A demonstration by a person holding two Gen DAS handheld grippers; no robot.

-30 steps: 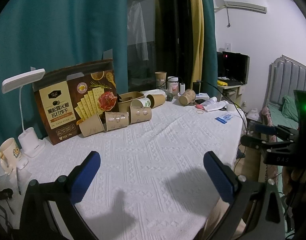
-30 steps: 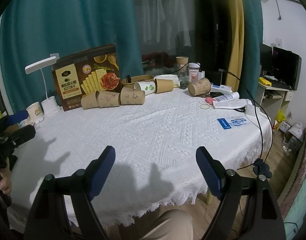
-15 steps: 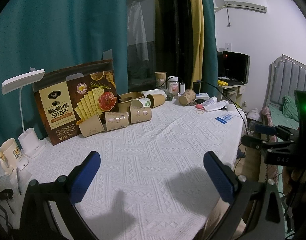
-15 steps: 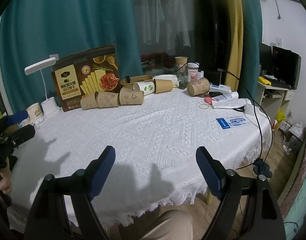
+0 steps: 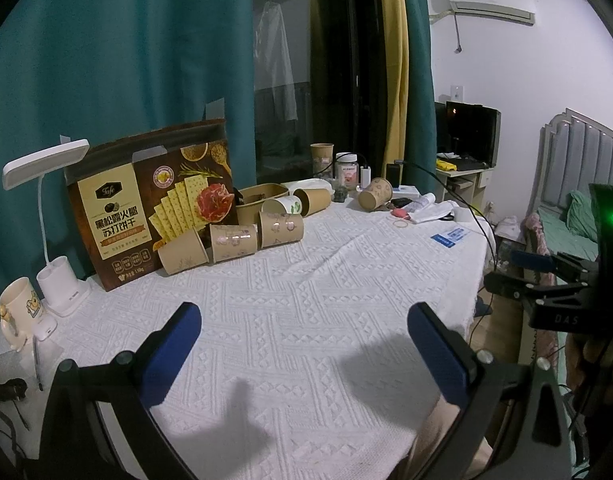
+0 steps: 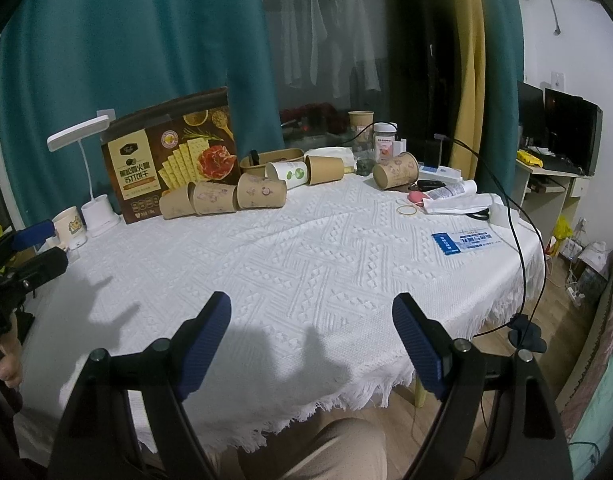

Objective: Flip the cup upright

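Note:
Several brown paper cups lie on their sides at the far side of the white-clothed table (image 5: 306, 320): a row of three (image 5: 232, 241) (image 6: 222, 197) before a cracker box, a white cup (image 6: 287, 173), another brown cup (image 6: 325, 169), and one apart at the right (image 5: 375, 194) (image 6: 396, 176). My left gripper (image 5: 304, 348) is open and empty over the near cloth, far from the cups. My right gripper (image 6: 312, 344) is open and empty above the table's near edge; it also shows in the left wrist view (image 5: 546, 276).
A cracker box (image 5: 154, 208), a desk lamp (image 5: 46, 216) and a mug (image 5: 20, 312) stand at the back left. A bowl (image 6: 272, 159), jar (image 6: 384, 140), upright cup (image 6: 360, 122), rubber band (image 6: 406, 210), blue card (image 6: 466, 242) and cable (image 6: 514, 216) are at the back and right.

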